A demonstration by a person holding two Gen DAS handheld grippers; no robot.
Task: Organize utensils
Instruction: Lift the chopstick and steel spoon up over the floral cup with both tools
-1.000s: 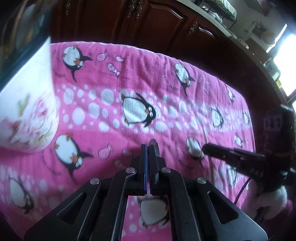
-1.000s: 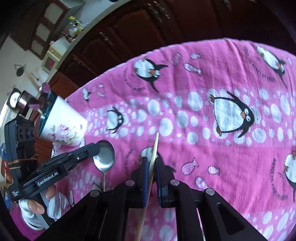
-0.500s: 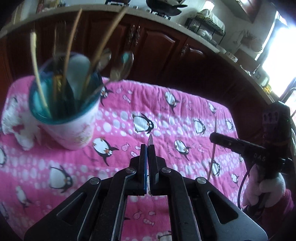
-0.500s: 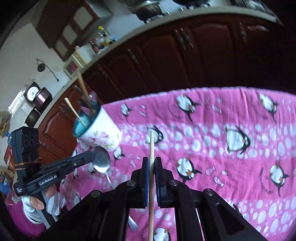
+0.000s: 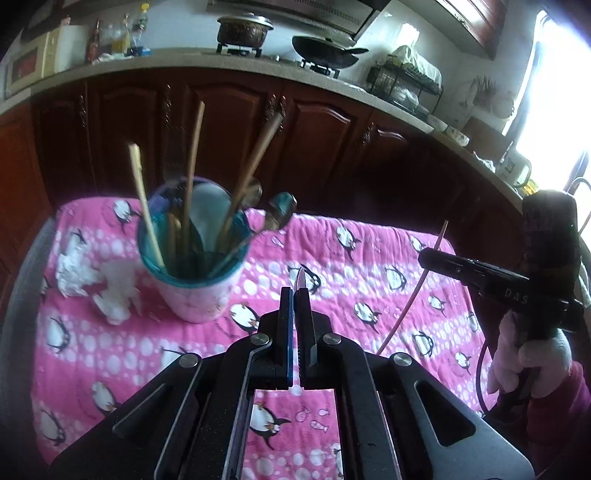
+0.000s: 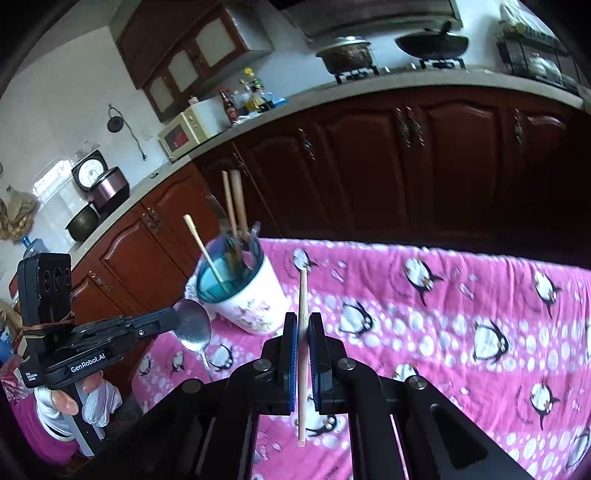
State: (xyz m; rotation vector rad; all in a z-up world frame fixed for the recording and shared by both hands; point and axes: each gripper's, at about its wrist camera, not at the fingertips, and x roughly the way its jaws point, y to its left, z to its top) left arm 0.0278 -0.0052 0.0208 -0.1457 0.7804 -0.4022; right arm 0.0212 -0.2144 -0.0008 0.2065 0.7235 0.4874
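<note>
A white flowered cup [image 5: 195,295] with a teal inside holds several chopsticks and spoons and stands at the left of the pink penguin cloth [image 5: 369,258]. My left gripper [image 5: 295,295] is shut on a metal spoon [image 5: 301,278], seen edge-on, and hovers right of the cup. In the right wrist view the spoon's bowl [image 6: 192,326] sticks out past the left gripper [image 6: 173,321], just left of the cup [image 6: 251,306]. My right gripper [image 6: 302,319] is shut on a wooden chopstick [image 6: 303,291] that stands nearly upright, above the cloth and right of the cup.
Crumpled white paper [image 5: 92,280] lies left of the cup. Dark wooden cabinets [image 6: 406,166] run behind the table, under a counter with pots on a stove [image 5: 243,33]. A gloved hand [image 5: 524,354] holds the right gripper at the cloth's right side.
Both grippers have risen from the cloth with the spoon and the chopstick in them. The views have tilted up, so the whole cup and the counter now show.
</note>
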